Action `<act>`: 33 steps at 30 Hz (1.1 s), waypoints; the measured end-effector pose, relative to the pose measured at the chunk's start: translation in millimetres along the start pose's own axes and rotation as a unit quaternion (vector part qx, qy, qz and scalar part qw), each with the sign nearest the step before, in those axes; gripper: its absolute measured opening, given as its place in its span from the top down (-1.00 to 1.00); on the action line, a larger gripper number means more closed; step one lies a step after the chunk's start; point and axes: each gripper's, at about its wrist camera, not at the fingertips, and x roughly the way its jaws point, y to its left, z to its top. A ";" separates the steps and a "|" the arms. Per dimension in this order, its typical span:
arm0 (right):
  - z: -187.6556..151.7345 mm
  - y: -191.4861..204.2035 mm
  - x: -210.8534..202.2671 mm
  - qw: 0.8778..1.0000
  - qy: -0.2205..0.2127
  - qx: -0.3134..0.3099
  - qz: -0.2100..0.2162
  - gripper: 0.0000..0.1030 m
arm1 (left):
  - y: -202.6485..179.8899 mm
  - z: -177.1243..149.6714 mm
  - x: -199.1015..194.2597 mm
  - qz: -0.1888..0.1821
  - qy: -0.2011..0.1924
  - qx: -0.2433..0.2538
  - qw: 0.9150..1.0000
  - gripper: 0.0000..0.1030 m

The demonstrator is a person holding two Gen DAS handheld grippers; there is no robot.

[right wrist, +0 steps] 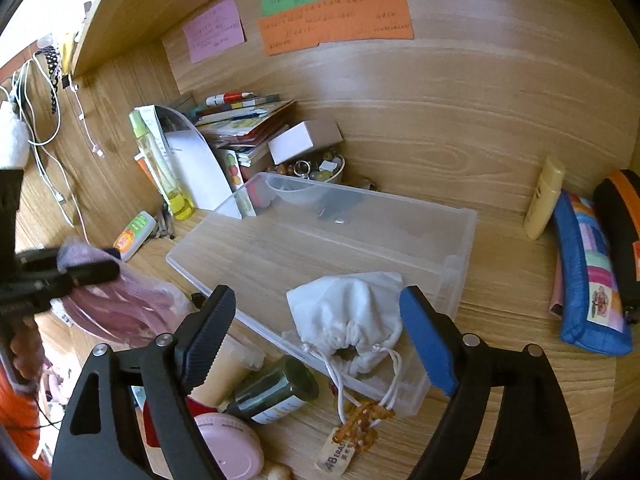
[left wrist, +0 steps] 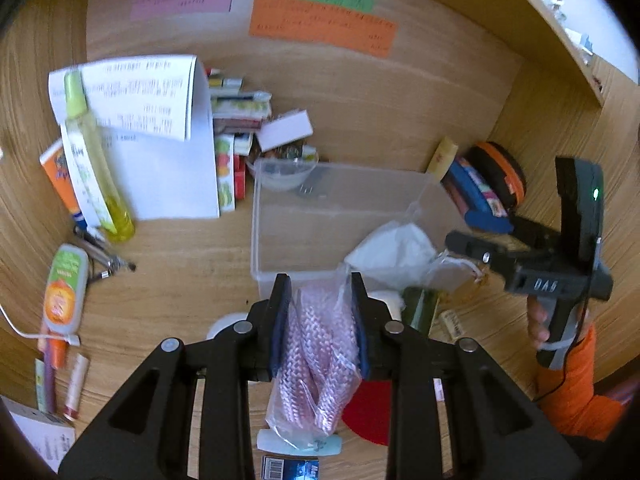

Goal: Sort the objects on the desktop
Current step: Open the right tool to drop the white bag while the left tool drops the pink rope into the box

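My left gripper [left wrist: 320,300] is shut on a clear plastic bag of pink braided rope [left wrist: 320,356], held up over the desk just in front of the clear plastic box [left wrist: 332,216]. A white drawstring pouch [right wrist: 348,320] lies in the box's near corner, its strings hanging over the rim. My right gripper [right wrist: 318,300] stands open around the pouch, with the pads off the cloth. In the left wrist view the right gripper [left wrist: 508,202] shows at the right, held by a hand in an orange sleeve. The left gripper [right wrist: 88,268] with the pink bag [right wrist: 120,304] appears at the left of the right wrist view.
Near the box's front lie a dark green jar [right wrist: 276,392], a pink round lid [right wrist: 228,440] and a tagged amber bead string [right wrist: 360,428]. A yellow spray bottle [left wrist: 96,160], papers and stacked books [right wrist: 244,120] stand behind left. A blue pencil case [right wrist: 588,280] and cream tube [right wrist: 544,200] lean at right.
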 end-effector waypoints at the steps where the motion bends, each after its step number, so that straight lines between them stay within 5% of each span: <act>1: -1.2 -0.4 -2.1 1.000 -0.001 0.001 -0.001 -0.61 | -1.6 4.1 -1.5 -0.003 -0.001 0.002 1.000 0.46; 9: -15.8 -6.0 -26.6 1.000 -0.017 0.004 -0.005 -0.65 | -8.2 49.4 0.5 -0.007 -0.017 0.004 1.000 0.46; 16: -38.7 -11.8 -41.3 1.000 -0.013 0.016 -0.024 -0.69 | -18.7 82.0 35.6 0.039 -0.022 0.037 0.998 0.46; 24: -71.3 -12.0 -45.7 0.998 0.006 0.024 -0.049 -0.69 | -7.9 67.2 101.1 0.051 0.037 0.031 0.998 0.46; 30: -91.2 -7.1 -39.6 0.997 0.021 0.028 -0.066 -0.69 | -1.8 51.9 108.6 0.064 0.047 0.032 0.996 0.45; 33: -98.6 -2.7 -35.4 0.997 0.031 0.025 -0.070 -0.69 | -1.3 46.7 96.0 0.065 0.038 0.038 0.996 0.15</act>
